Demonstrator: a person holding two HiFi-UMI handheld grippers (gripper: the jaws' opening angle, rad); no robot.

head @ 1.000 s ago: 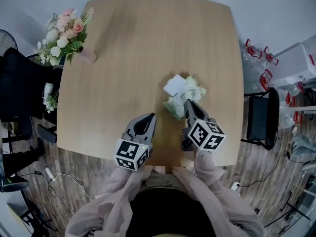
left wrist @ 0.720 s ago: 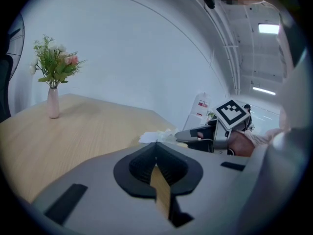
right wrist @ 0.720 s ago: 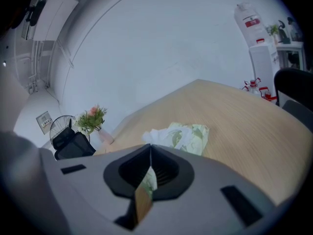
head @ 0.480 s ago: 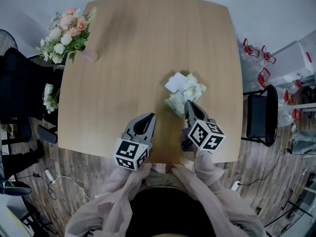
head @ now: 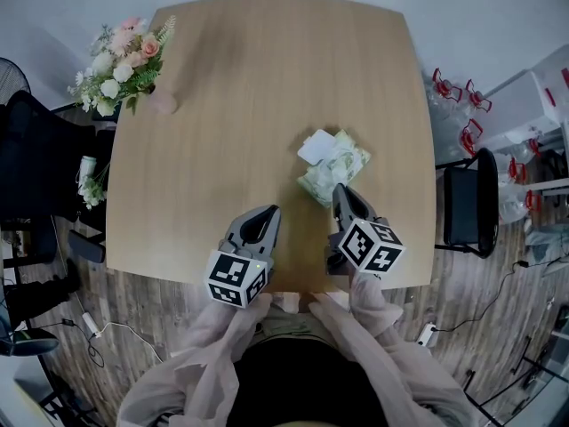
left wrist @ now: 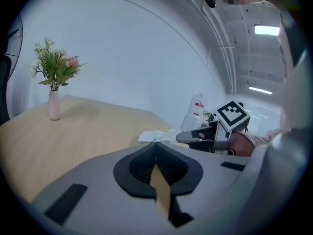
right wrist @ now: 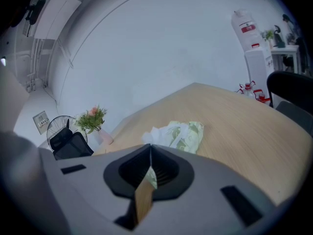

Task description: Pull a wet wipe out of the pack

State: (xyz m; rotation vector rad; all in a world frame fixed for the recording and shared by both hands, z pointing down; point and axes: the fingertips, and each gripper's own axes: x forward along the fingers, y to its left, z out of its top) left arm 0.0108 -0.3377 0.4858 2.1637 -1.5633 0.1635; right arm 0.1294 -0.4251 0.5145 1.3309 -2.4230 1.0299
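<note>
Surroundings: The wooden bench [head: 222, 105] carries a vase of flowers [head: 124, 65] at its far left corner, well apart from both tools. A black chair [head: 36, 158] stands off the left side of the bench. A second black chair [head: 469, 205] stands off the right side, and clear bottles with red handles [head: 462, 105] lie on the floor beyond it. Cables [head: 116, 323] trail over the plank floor near the left corner. Nothing on the bench stands between either tool and the pack.

Task item: The wet wipe pack [head: 342, 163], pale green with a leaf print, lies on the right half of the bench, nearer the near edge than the far one. A white wipe [head: 316, 147] shows at its far left end.

Right tool [head: 341, 191]: The jaws are together, tip to tip, with nothing seen clamped between them. The tips sit at the near end of the pack, either over it or just beside it. Whether they touch it cannot be told. In the right gripper view the pack lies directly ahead of the tips, with the white wipe on its left side.

Left tool [head: 268, 213]: The jaws are together and empty. It is held over bare bench, to the left of the right tool and apart from it. The pack lies to its far right, near but not touching.
</note>
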